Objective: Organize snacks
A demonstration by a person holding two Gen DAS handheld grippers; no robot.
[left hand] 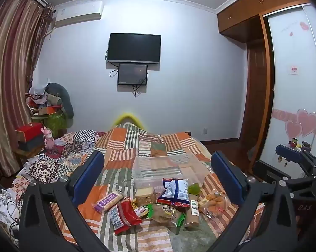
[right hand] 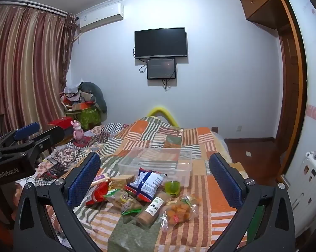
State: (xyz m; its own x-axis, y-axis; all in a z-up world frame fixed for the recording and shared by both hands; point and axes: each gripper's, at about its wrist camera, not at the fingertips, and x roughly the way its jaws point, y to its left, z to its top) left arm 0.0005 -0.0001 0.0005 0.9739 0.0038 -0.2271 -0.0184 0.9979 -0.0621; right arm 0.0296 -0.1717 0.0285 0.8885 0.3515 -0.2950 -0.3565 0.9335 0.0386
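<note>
Both jaws spread wide, left gripper (left hand: 158,178) and right gripper (right hand: 154,175) empty above snack pile (right hand: 141,193) on bedspread (right hand: 178,231) before clear bin (right hand: 158,163); light, crinkly, slippery packets, probably crushable, best pinched at sealed edges.

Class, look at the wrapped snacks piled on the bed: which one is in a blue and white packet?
The blue and white puffed snack bag, propped against the clear plastic bin. The other wrappers are red, purple, green or clear.
</note>
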